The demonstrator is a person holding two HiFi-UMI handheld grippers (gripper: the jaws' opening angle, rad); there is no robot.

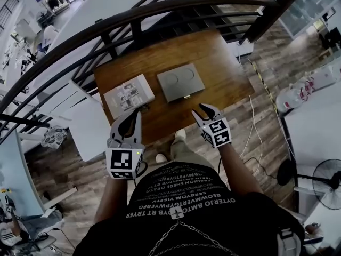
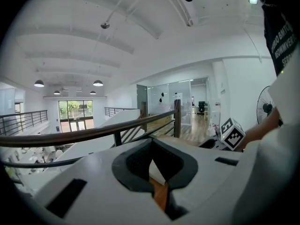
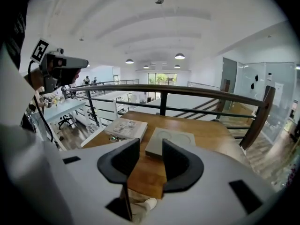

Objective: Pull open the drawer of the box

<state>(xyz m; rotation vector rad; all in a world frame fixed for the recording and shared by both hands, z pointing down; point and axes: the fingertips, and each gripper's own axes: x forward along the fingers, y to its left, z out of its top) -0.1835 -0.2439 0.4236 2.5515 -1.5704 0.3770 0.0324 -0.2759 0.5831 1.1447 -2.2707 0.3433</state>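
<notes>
A flat grey box [image 1: 180, 82] lies on the wooden table [image 1: 224, 73], with a small pull [image 1: 186, 97] on its near edge. The drawer looks closed. My right gripper [image 1: 205, 110] hovers over the table's near edge, just right of the pull, open and empty. In the right gripper view the grey box [image 3: 177, 136] lies ahead beyond the parted right gripper [image 3: 150, 146]. My left gripper [image 1: 135, 114] hangs near a white printed box [image 1: 128, 95]. In the left gripper view the left gripper [image 2: 152, 142] has its tips together, holding nothing.
A dark curved railing [image 1: 160, 12] runs behind the table. A small pair of glasses [image 1: 144, 107] lies by the white box. A white table [image 1: 85, 121] stands to the left and a fan [image 1: 327, 177] to the far right. The person's shoes [image 1: 180, 135] are under the table's edge.
</notes>
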